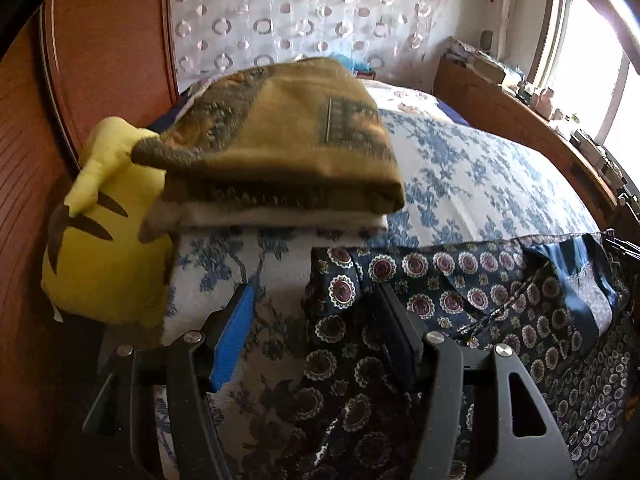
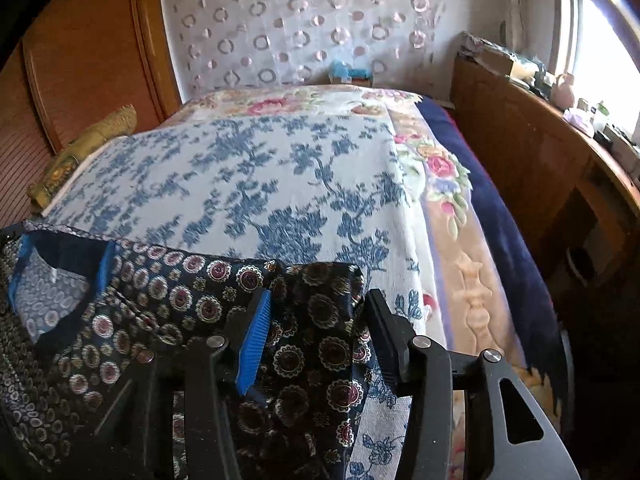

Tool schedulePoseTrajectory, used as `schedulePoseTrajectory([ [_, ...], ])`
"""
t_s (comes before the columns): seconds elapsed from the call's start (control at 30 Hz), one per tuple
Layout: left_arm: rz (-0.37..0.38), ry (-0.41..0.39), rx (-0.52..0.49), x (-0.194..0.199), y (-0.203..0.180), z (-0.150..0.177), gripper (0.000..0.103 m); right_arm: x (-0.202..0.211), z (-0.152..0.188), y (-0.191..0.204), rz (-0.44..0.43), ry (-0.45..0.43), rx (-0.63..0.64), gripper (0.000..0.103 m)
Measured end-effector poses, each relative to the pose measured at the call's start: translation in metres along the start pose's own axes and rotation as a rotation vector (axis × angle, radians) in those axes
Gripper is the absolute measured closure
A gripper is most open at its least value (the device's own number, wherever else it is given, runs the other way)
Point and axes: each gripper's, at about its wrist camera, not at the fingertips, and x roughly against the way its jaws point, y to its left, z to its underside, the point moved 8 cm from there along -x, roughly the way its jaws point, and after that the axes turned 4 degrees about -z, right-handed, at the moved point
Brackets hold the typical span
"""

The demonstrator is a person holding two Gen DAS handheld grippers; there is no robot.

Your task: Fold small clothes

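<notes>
Left gripper [image 1: 316, 328] and right gripper [image 2: 316, 336] both stand released, jaws straddling opposite edges of the navy medallion-print garment [image 1: 480, 280] lying on the blue floral bedspread [image 2: 248, 176]. Fabric appears thin, limp and probably slippery (satin-like blue neckline trim); take hold at the edge corners, pinching both layers.

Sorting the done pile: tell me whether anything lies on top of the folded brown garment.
No: the folded brown garment is the top of its stack, with only a white layer under it.

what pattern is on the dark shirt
Round medallions, maroon and cream, on navy, on the shirt; clearest in the right wrist view.
</notes>
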Motion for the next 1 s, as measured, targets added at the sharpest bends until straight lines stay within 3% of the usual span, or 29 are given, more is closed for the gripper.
schedulePoseTrajectory([
  [0.4, -0.014, 0.014, -0.042, -0.004, -0.002, 0.0, 0.041, -0.018, -0.001, -0.002, 0.024, 0.028, -0.02, 0.043],
  [0.6, 0.016, 0.036, -0.087, -0.005, -0.01, -0.007, 0.057, -0.02, -0.001, -0.001, 0.003, 0.026, -0.021, 0.043],
  [0.7, 0.045, 0.038, -0.09, -0.005, -0.015, -0.01, 0.075, -0.02, -0.001, -0.001, 0.005, 0.026, -0.02, 0.043],
  [0.83, 0.012, 0.007, -0.093, 0.001, -0.021, -0.008, 0.095, -0.02, 0.0, 0.003, -0.012, 0.024, -0.011, 0.044],
  [0.97, -0.004, -0.041, -0.091, 0.014, -0.026, -0.007, 0.097, -0.018, 0.002, 0.019, -0.083, 0.026, 0.04, 0.086],
  [1.0, 0.0, -0.057, -0.085, 0.019, -0.027, -0.008, 0.097, -0.018, 0.002, 0.022, -0.09, 0.028, 0.05, 0.091],
])
